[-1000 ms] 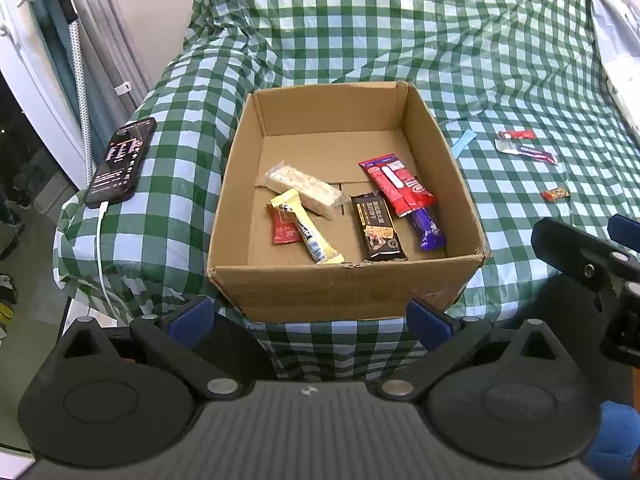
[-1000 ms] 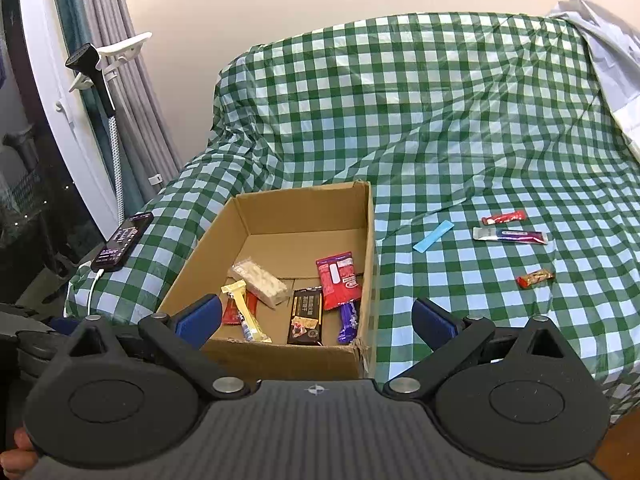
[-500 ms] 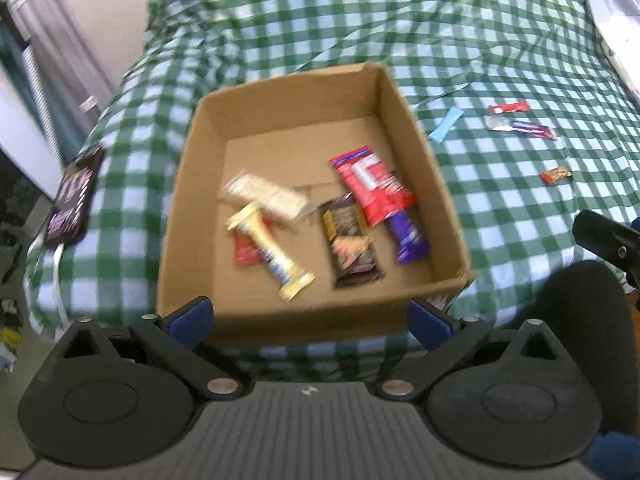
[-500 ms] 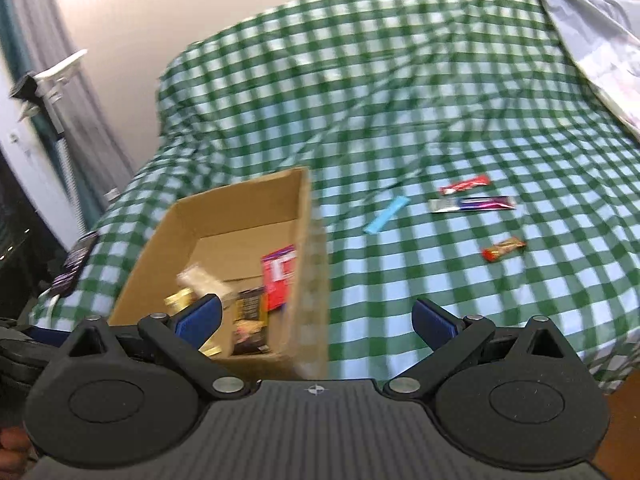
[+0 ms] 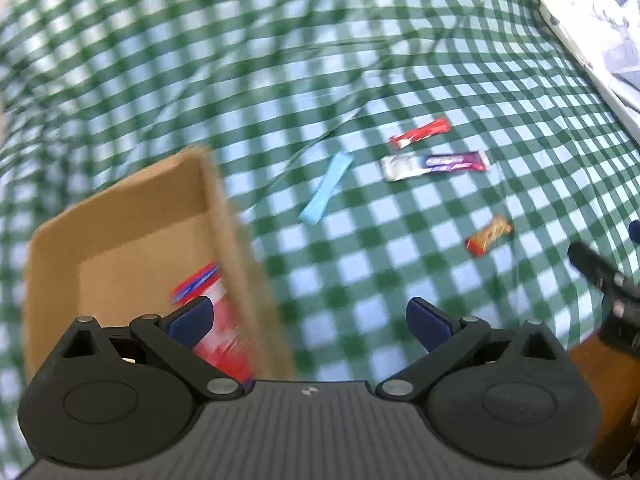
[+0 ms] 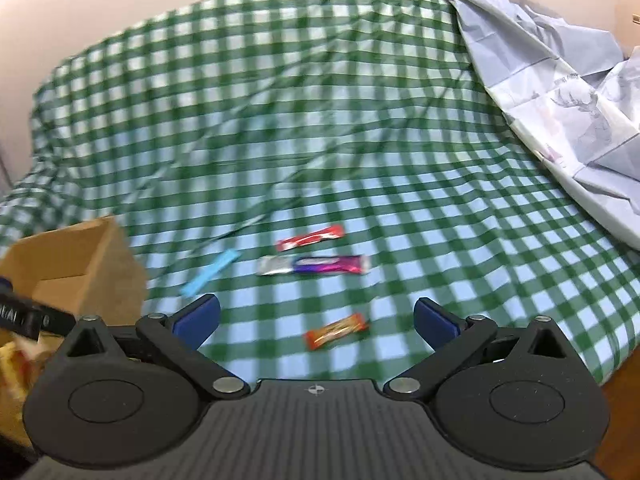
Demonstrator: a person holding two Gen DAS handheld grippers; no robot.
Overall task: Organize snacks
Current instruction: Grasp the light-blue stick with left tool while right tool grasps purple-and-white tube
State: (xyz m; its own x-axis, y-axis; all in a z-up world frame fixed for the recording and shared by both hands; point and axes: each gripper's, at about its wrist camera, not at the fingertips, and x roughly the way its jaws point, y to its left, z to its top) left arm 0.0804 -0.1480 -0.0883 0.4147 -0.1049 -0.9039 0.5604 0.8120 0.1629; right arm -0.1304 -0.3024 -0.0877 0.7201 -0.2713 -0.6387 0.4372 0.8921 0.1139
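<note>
Several snacks lie loose on the green checked cloth: a light blue stick (image 5: 326,187) (image 6: 210,273), a red bar (image 5: 420,133) (image 6: 311,238), a silver and purple bar (image 5: 434,165) (image 6: 314,265) and a small orange candy (image 5: 489,235) (image 6: 337,331). A cardboard box (image 5: 120,220) (image 6: 72,256) stands to their left with a red packet (image 5: 218,312) inside. My left gripper (image 5: 310,320) is open over the box's right wall. My right gripper (image 6: 316,316) is open just before the orange candy, holding nothing.
A pale grey printed sheet (image 6: 560,80) covers the right side of the surface. The other gripper shows at each view's edge (image 5: 600,280) (image 6: 24,316). A brown wooden edge (image 5: 600,392) sits low on the right. Both views are motion-blurred.
Both grippers have swung right, away from the box and toward the loose snacks. The box has slid to the left edge of both views. The phone has left view.
</note>
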